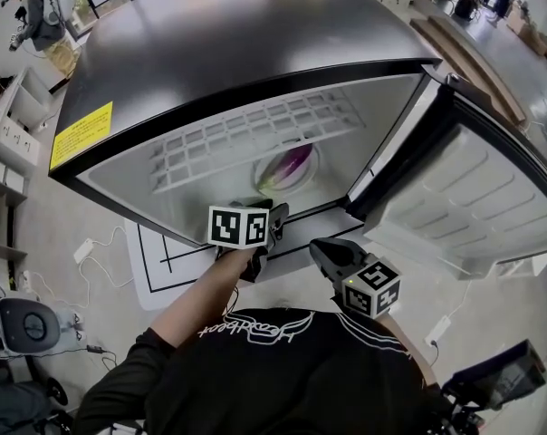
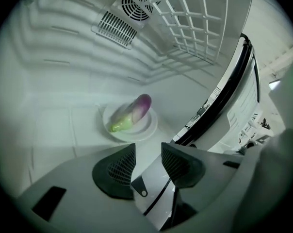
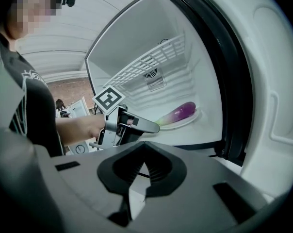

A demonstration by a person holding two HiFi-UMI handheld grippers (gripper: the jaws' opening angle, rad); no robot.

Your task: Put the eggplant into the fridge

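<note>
A purple eggplant [image 1: 290, 164] with a green stem end lies on a white plate [image 1: 307, 178] on the floor of the open fridge [image 1: 255, 34]. My left gripper [image 1: 275, 220] hovers at the fridge's front edge, just short of the plate, open and empty. In the left gripper view the eggplant [image 2: 134, 111] and plate [image 2: 146, 129] sit a little beyond the left gripper [image 2: 147, 152]. My right gripper [image 1: 323, 254] hangs outside the fridge, lower right, shut on nothing. The right gripper view shows the right gripper [image 3: 144, 145], the eggplant [image 3: 178, 113] and the left gripper [image 3: 137, 126].
A white wire shelf [image 1: 255, 134] spans the fridge above the plate. The fridge door [image 1: 473, 198] stands open at the right. A fan vent [image 2: 134, 6] is set in the back wall. A floor mat with black lines [image 1: 165, 261] and cables lie in front.
</note>
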